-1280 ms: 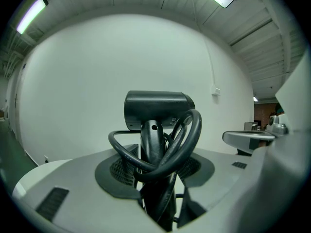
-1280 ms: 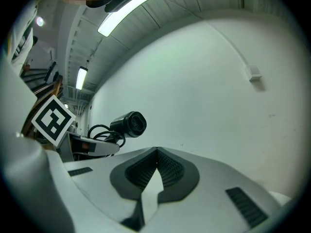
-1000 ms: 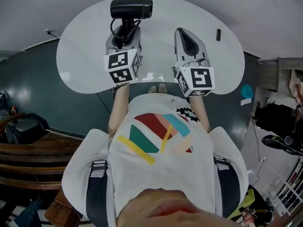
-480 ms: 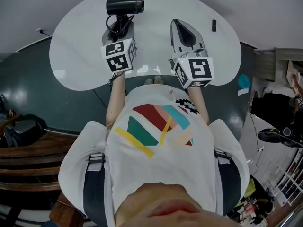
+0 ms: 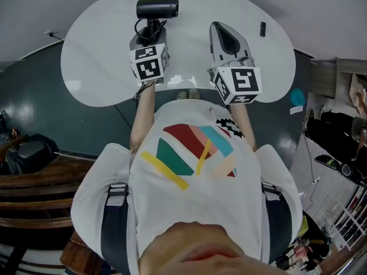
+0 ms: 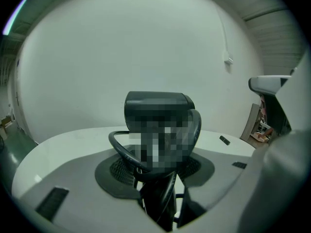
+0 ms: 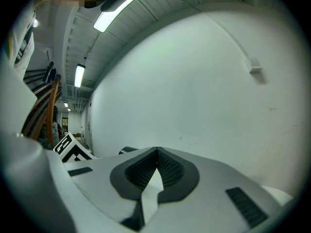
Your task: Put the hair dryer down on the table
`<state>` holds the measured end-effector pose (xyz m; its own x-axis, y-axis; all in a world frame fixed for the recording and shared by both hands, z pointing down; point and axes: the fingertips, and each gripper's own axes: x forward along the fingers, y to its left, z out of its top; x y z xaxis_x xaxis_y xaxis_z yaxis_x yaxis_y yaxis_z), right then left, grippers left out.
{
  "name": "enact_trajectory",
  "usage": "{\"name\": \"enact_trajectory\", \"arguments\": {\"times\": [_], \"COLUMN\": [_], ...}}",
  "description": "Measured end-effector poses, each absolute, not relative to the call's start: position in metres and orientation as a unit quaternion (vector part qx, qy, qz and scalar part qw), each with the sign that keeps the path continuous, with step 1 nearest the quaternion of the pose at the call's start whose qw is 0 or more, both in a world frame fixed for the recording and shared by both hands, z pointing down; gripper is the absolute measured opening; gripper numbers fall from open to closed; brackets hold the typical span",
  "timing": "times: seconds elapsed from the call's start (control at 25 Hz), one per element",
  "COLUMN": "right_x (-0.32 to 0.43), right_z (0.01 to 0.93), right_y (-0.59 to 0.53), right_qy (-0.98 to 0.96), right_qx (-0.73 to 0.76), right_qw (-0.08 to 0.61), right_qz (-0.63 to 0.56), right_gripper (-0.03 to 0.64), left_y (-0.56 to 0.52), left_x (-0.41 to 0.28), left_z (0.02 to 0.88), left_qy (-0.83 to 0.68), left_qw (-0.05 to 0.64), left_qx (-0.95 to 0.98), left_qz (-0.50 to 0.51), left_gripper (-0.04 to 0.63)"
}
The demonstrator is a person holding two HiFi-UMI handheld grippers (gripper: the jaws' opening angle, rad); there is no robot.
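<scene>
left claw [image 5: 150, 32] is clamped on the hair dryer [image 5: 157, 8], jaws on either side of the handle. in the left gripper view the handle runs up from between the left claw's [image 6: 156, 171] pads, and the hair dryer's [image 6: 155, 102] barrel sits just past the tips. so the dryer lies straight ahead of this claw. the handle's long axis follows the claw's own pointing line, and the barrel's long axis lies crosswise to it, left to right. a loop of black cord [image 6: 119, 147] curls round the handle just ahead of the pads, on the claw's left side.

the white table [image 5: 97, 62] is below and ahead of the left claw, and the barrel hangs over its far part. no view shows the gap under the dryer, so cannot tell if it touches the top yet. judging by that, the set-down is not finished.

right claw [image 5: 222, 32] is to the right of the left claw, pointing the same way, well apart from the dryer. its jaws meet with nothing between them in the right gripper view [image 7: 155, 155]. the left claw is the nearer one and the only one on the dryer.

likely next: bring the dryer to rest on the table under the claw, then part the jaws. the barrel is at the far end, so it may tip forward or roll off the handle line once released. a small dark thing [image 5: 262, 28] lies on the table far right of both claws, out of the way.
</scene>
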<state>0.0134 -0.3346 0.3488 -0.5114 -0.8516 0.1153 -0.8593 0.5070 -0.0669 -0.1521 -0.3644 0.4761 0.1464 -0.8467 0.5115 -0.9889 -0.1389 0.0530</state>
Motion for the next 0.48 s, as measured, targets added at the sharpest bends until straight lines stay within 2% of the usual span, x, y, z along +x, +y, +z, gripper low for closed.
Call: {"name": "enact_trajectory", "arguments": {"times": [0.48], "right_x": [0.011], "right_z": [0.353], "right_y": [-0.337], "right_qy": [-0.867], "right_qx": [0.492], "right_qw": [0.045], "right_qz": [0.061], "right_gripper": [0.011], "left_y": [-0.354], "left_x": [-0.152], "left_z": [0.52], "left_qy": [-0.61], "left_qw": [0.235], "left_qx": [0.724], "left_qz": [0.222], "left_gripper": [0.222]}}
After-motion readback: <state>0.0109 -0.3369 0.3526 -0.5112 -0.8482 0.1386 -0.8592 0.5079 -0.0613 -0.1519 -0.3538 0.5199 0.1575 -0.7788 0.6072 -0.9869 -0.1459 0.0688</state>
